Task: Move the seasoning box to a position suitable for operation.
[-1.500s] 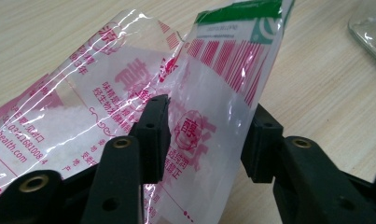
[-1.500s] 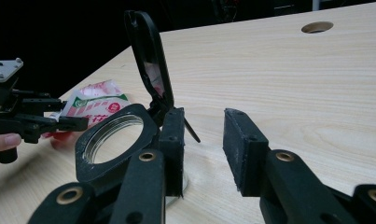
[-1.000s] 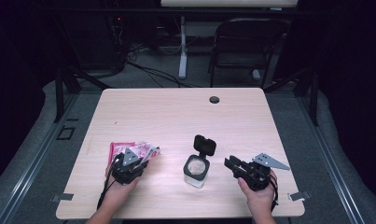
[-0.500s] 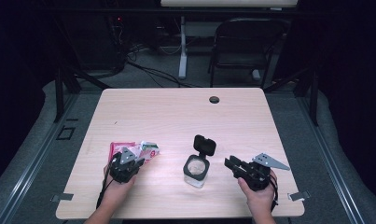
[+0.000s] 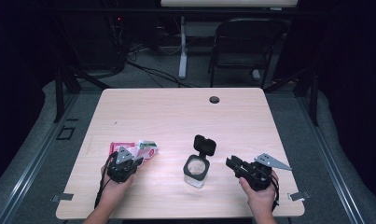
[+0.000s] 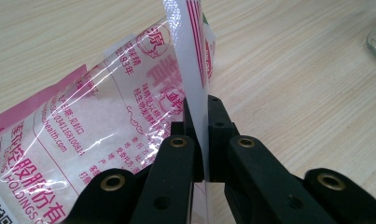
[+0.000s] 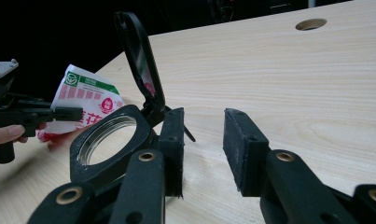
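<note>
1. One pale wooden table (image 5: 185,116) carries everything; a round cable hole (image 5: 214,99) sits near its far edge.
2. A pink-and-white plastic packet (image 5: 139,150) lies near the front left corner. The left gripper (image 5: 125,164) has just been closing, and its jaws now pinch the packet's edge.
3. A clear jar (image 5: 196,171) with its black flip lid (image 5: 205,145) standing open waits near the front edge, at centre.
4. The right gripper (image 5: 235,164) rests beside the jar, jaws half apart, holding nothing.
5. Judged step: packet gripped. Next, lifting it toward the jar. The packet's contents and small print are hard to make out.
</note>
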The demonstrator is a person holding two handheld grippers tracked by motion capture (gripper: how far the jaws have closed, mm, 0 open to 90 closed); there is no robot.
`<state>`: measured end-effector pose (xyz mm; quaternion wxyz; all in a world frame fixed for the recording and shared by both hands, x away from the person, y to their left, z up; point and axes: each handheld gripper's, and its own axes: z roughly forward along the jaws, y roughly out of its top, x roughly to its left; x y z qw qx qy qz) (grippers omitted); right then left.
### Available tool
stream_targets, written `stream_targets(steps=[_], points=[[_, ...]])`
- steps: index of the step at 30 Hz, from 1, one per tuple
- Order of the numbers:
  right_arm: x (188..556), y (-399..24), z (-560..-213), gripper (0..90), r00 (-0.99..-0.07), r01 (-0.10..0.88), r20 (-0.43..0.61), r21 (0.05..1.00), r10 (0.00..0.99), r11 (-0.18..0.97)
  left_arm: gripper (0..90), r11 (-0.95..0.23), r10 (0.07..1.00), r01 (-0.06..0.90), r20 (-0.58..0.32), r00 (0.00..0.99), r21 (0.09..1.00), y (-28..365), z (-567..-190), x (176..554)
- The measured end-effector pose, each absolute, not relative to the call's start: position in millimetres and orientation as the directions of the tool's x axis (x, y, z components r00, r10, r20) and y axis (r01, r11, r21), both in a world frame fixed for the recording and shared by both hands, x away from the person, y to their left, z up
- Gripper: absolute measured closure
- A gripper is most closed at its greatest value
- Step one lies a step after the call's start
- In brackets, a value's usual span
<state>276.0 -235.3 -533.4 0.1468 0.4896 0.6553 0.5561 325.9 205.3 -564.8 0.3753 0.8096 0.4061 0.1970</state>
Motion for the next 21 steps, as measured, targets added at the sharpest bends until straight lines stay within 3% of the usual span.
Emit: stream_targets(steps=[21], points=[[277, -237, -535, 68.3, -0.465, 0.489, 0.360, 0.866, 0.809, -0.105, 90.0, -0.384, 0.812, 0.489, 0.034, 0.583, 0.783, 213, -547, 322]])
